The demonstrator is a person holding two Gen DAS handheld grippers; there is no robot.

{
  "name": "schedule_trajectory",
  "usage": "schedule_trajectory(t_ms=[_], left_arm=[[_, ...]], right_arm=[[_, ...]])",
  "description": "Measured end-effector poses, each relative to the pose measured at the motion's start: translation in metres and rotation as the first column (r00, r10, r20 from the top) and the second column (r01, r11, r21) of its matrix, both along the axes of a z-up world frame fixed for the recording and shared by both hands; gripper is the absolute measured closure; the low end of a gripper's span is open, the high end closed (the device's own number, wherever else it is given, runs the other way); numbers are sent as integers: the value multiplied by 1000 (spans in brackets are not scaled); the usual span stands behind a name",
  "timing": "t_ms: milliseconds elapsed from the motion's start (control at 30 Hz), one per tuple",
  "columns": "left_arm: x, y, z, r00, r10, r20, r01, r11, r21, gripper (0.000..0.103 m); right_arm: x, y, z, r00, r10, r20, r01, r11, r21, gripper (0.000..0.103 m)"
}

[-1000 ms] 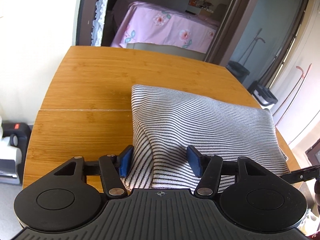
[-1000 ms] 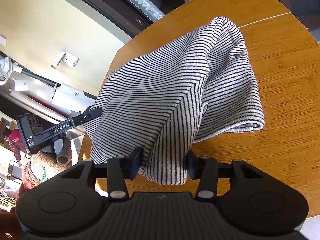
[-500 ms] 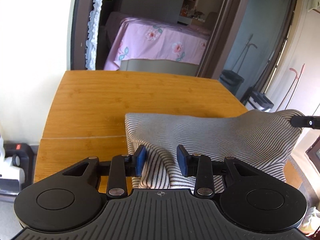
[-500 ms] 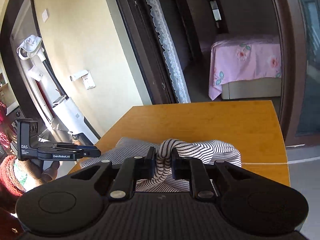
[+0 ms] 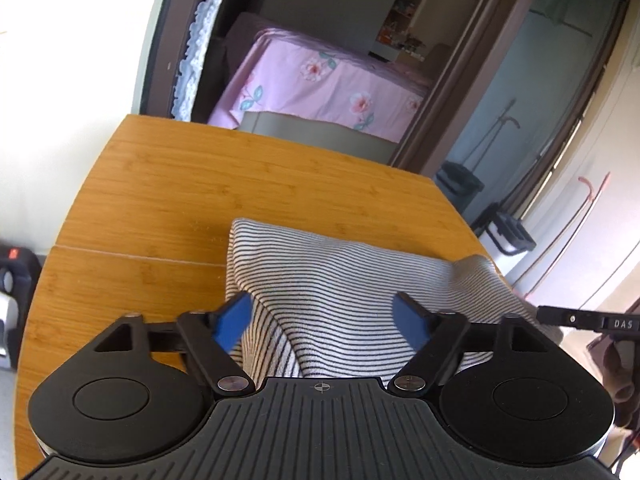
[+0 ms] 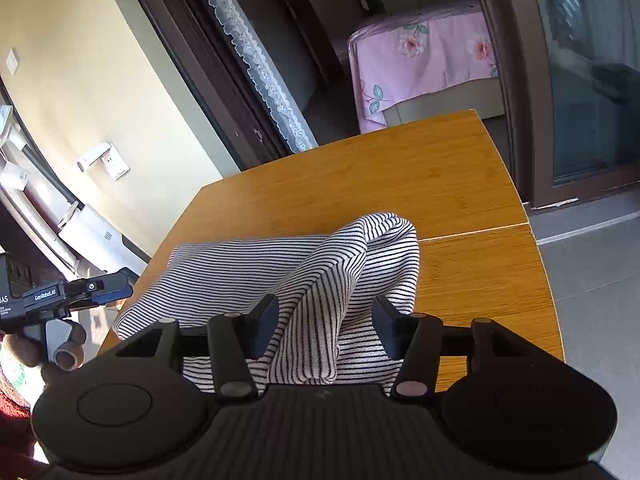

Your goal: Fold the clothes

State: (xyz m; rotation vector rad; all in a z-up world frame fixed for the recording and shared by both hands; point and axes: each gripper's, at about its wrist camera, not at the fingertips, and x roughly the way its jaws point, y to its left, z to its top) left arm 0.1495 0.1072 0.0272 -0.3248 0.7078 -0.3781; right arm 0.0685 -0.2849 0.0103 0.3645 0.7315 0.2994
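1. Releasing striped garment [image 5: 352, 292], lying mid-frame on tabletop [image 5: 168, 200].
2. Left gripper [image 5: 324, 320] jaws opening wide, pads clear of cloth.
3. Right gripper [image 6: 326, 322] jaws opening, raised fold between, unpinched.
4. Backing straight out, avoiding snagging the hump.

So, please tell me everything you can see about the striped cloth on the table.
The striped cloth is soft knit fabric, white with thin dark stripes. It lies folded on the wooden table near its front edge, one raised fold peaking at its right side. Both grippers are opening: the left gripper and the right gripper straddle it, and their fingers do not press on it.
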Motion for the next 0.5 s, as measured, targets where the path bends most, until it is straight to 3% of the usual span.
schedule_trajectory(t_ms=[100,167,333,433,467,500], left_arm=[[-6,11,-2,1000,2,5,-1,994,-111,0],[-10,15,0,1000,-19,10,20,991,-135,0],[-9,18,0,997,57,-51,-57,998,-2,0],[-5,22,-12,992,49,-120,-51,999,-16,0],[-4,22,-17,990,35,-137,-41,998,-39,0],[-3,20,-20,990,13,-142,-21,998,-59,0]], right_arm=[[-4,-4,-1,1000,-5,-6,5,1000,13,34],[-6,-4,-3,1000,3,-15,-2,1000,15,29],[-6,11,-26,995,55,-82,-49,996,73,29],[0,24,-45,990,78,-121,-63,990,125,30],[4,29,-50,988,89,-128,-70,987,146,43],[9,34,-56,986,100,-134,-78,983,167,65]])
